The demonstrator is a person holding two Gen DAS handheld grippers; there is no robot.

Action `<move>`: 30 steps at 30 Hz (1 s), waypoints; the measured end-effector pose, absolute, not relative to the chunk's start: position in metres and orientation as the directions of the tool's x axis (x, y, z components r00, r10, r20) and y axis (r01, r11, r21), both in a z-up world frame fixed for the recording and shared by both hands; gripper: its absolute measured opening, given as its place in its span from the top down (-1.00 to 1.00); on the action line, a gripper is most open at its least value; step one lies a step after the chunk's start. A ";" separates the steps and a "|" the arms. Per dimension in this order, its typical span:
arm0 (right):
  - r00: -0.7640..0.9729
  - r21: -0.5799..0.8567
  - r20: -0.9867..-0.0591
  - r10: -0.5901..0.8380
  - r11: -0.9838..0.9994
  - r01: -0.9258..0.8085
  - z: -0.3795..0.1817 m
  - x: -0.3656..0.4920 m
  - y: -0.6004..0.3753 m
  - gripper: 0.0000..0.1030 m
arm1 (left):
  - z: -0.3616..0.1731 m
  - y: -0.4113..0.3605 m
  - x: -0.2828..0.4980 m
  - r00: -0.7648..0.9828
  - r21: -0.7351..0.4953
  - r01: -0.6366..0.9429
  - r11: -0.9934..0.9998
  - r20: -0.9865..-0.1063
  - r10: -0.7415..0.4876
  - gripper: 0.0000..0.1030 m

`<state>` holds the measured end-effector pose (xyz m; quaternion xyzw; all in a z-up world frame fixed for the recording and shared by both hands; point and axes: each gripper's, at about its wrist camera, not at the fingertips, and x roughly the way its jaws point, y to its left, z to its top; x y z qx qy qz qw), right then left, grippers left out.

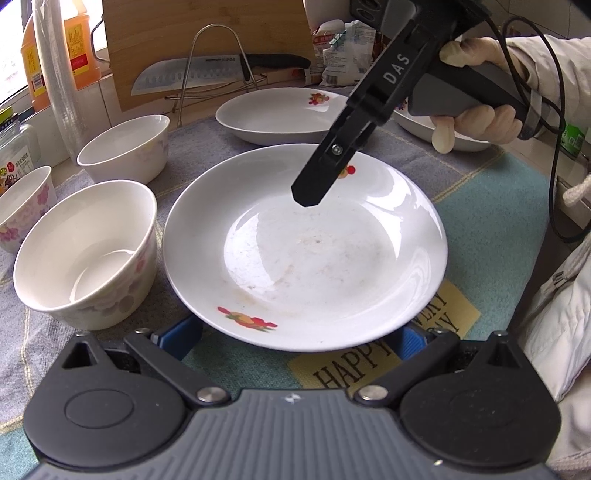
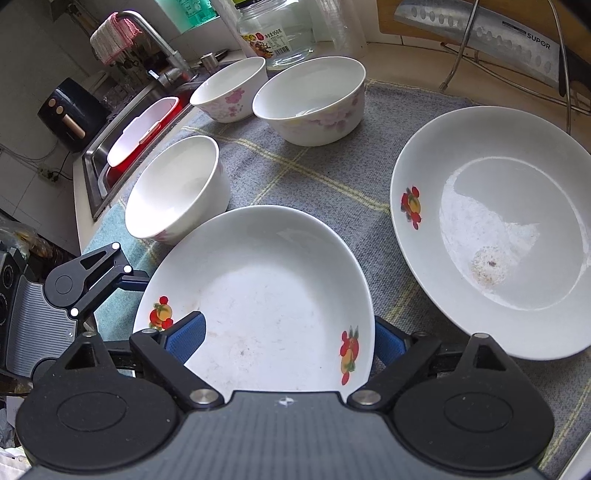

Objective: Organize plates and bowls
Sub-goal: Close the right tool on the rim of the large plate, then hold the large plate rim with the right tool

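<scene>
- Three deep plates and three bowls share a grey checked cloth that I see spread over the counter, with a teal mat carrying yellow lettering under its near part.
- Beyond the cloth I make out a sink with a tap, a glass jar, a cleaver on a wire stand against a wooden board, and orange bottles by the window.
- My main plate lies flat and face up on the cloth, round, so it has no long axis; its fruit prints sit at the near rim and the far rim.
- A second plate lies flat behind it, and a third plate, with dried residue in its well, lies just beside the main one.
- Nearest bowl stands upright, mouth up, just left of the main plate; the other two stand upright further back.
- My left gripper has its blue pads wide apart at the plate's near rim, one on either side; I cannot tell whether they touch it.
- My right gripper, held in a gloved hand, points steeply down with its jaws spread, one pad over the plate's inside and one outside its rim, not pressing.
</scene>
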<state>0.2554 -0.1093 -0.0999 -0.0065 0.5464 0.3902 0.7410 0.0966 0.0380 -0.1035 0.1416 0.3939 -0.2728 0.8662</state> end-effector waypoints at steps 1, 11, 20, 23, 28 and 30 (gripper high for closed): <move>0.091 0.424 -0.814 0.573 0.694 -0.582 -0.100 0.256 -0.110 -0.84 | -0.104 0.038 0.097 0.541 0.033 0.586 0.810 -0.760 -0.361 -1.00; 0.041 0.485 -0.809 0.586 0.705 -0.517 -0.101 0.264 -0.113 -0.76 | -0.103 0.037 0.097 0.548 0.068 0.610 0.789 -0.756 -0.358 -1.00; 0.061 0.470 -0.820 0.569 0.731 -0.495 -0.100 0.266 -0.120 -0.47 | -0.102 0.035 0.096 0.548 0.083 0.626 0.776 -0.754 -0.362 -0.98; 0.065 0.461 -0.825 0.561 0.735 -0.497 -0.099 0.265 -0.119 -0.47 | -0.101 0.035 0.095 0.546 0.081 0.629 0.774 -0.754 -0.365 -0.96; 0.062 0.463 -0.827 0.559 0.740 -0.489 -0.099 0.265 -0.119 -0.47 | -0.100 0.036 0.095 0.543 0.083 0.634 0.769 -0.755 -0.366 -0.90; 0.061 0.460 -0.829 0.556 0.740 -0.491 -0.098 0.264 -0.118 -0.47 | -0.100 0.036 0.095 0.542 0.084 0.635 0.768 -0.757 -0.366 -0.90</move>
